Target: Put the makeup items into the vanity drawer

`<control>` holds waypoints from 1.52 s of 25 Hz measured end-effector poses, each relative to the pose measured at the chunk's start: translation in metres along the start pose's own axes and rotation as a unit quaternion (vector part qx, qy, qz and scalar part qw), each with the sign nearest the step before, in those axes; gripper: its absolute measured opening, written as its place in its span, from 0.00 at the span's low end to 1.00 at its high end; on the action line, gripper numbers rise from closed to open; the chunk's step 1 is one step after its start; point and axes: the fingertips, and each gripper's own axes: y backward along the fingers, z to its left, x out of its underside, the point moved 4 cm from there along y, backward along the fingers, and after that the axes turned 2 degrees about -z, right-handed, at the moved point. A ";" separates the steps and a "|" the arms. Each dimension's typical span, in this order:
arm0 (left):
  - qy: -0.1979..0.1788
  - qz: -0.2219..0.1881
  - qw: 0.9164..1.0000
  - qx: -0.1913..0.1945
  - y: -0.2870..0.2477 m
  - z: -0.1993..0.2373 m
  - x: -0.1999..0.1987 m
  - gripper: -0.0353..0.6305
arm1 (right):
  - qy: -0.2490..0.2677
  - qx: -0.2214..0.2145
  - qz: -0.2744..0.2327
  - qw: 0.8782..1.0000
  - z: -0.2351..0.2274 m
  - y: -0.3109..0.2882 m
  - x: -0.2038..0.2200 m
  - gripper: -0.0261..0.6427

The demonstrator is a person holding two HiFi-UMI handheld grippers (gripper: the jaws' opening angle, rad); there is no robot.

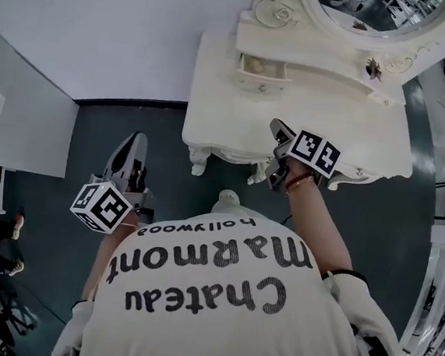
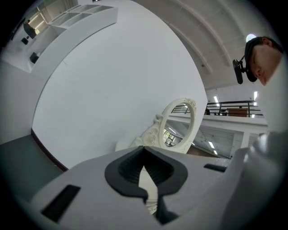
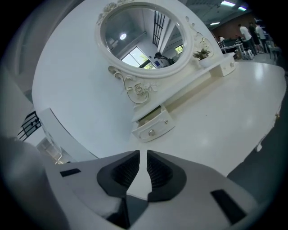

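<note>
While L gripper [image 2: 144, 150] sits shut, R gripper [image 3: 142, 153] jaws gap slightly near vanity [image 3: 216, 117], both empty.

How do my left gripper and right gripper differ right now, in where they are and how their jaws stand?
The left gripper hangs over the dark floor; the right gripper is over the front edge of the vanity top. The left gripper's jaws meet at the tips; the right gripper's stand a narrow slit apart. The right gripper faces the open drawer; the left gripper sees the mirror from the side. Both hold nothing.
</note>
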 end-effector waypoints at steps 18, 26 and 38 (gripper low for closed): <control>-0.044 0.012 0.997 0.061 0.005 -0.044 0.012 0.06 | 0.164 -0.042 -0.178 0.969 0.075 0.122 -0.013 0.10; -0.041 0.015 0.997 0.064 0.016 -0.041 0.013 0.06 | 0.164 -0.030 -0.168 0.972 0.074 0.127 0.002 0.10; -0.034 0.019 0.997 0.061 0.019 -0.032 0.016 0.06 | 0.171 -0.017 -0.147 0.974 0.070 0.118 0.016 0.10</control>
